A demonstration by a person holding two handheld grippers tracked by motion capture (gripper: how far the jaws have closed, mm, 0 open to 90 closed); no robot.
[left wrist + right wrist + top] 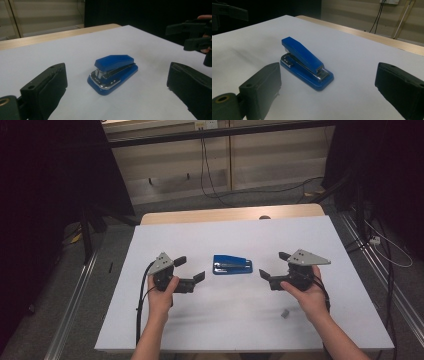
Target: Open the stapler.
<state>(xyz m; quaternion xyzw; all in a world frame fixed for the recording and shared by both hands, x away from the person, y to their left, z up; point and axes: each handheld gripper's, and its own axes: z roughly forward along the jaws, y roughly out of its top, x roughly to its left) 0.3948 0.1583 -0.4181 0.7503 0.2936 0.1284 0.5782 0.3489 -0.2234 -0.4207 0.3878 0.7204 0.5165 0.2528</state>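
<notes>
High view: blue stapler (pixel 232 264) untouched on the table (pixel 240 330); I hold left gripper (pixel 192 268) and right gripper (pixel 272 265) wide open, empty, grasp pending.

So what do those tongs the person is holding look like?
Both tongs, left and right, are black, each with two chunky, blocky jaws. A grey three-cornered plate sits on top of each, and a black cable trails from each. The forearms are bare, with no sleeves showing.

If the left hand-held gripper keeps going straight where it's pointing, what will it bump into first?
Probably the blue stapler. The left hand-held gripper has its jaws open and aimed right at it, with bare white table between. How far off it is, is hard to judge.
</notes>
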